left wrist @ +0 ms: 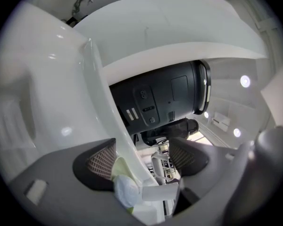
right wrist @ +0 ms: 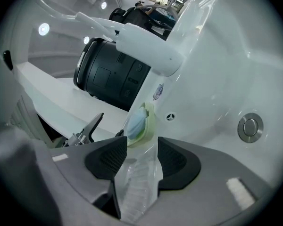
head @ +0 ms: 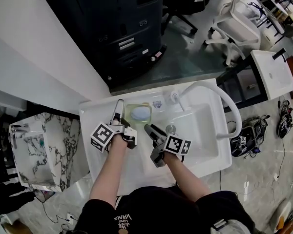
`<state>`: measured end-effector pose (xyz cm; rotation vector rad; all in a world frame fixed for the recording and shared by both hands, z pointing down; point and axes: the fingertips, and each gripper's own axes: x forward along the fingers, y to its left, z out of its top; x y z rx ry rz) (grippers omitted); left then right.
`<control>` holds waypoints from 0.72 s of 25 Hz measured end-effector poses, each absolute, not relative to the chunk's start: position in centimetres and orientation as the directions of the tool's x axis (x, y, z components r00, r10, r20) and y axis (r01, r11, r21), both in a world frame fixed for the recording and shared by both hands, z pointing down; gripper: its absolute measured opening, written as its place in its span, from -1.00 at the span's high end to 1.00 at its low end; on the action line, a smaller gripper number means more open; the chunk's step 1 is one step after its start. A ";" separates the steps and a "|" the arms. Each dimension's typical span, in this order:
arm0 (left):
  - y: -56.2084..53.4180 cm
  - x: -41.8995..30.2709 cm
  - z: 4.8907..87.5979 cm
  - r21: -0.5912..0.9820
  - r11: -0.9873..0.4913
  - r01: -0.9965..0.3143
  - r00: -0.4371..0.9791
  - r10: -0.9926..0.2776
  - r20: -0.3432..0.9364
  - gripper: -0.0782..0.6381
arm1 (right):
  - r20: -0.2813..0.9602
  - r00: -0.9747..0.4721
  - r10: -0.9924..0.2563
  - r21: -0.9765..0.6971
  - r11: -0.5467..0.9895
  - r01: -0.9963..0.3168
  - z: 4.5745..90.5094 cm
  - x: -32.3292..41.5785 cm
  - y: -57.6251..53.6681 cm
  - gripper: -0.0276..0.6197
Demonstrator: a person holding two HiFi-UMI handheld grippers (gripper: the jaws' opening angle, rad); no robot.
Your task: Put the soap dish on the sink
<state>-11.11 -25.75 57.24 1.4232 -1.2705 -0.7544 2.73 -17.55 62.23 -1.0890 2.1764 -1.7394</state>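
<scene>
Soap dish: one pale green soap dish (head: 129, 112) sits flat on the back ledge of the white sink (head: 219, 152), near the centre of the head view and just left of the faucet (head: 185, 92). That is the place the task asks for, so the placing looks done.
Soap: one bluish-white bar (head: 140, 113) lies in the dish.
Left hand-held gripper: the left hand-held gripper (head: 119, 110) has its jaws well apart and grips nothing. It straddles the ledge just beside the dish, which I take to mean it has let go of the dish or is lined up with it.
Right hand-held gripper: the right hand-held gripper (head: 152, 130) is over the basin, below the dish in the frame. Its jaws are drawn in on a clear ribbed plastic piece (right wrist: 134, 182), apparently keeping it out of the way.
Drain: one round metal drain plug (head: 171, 127) is in the basin floor.
Count: two hand-held grippers, one dish, one bar, one faucet.
Other basins: a marbled basin (head: 19, 145) is at the left edge and a plain white basin (head: 271, 72) at the upper right, so there are three basins in all.
Behind: one black copier (head: 122, 28) fills the top of the frame.
</scene>
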 end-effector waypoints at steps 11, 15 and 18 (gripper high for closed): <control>-22.1 -9.8 56.0 0.840 -0.036 -0.541 0.390 -0.896 0.213 -0.26 | 0.405 -0.675 -0.617 -0.803 0.113 -0.585 62.7 3.0 -16.5 0.69; -20.1 -9.6 57.1 0.778 -0.059 -0.626 0.407 -0.875 0.261 -0.01 | 0.432 -0.641 -0.635 -0.767 0.114 -0.631 62.9 3.7 -16.8 0.88; -19.0 -9.7 57.9 0.713 -0.076 -0.697 0.399 -0.867 0.298 0.33 | 0.445 -0.634 -0.633 -0.758 0.112 -0.643 63.1 3.9 -16.9 0.91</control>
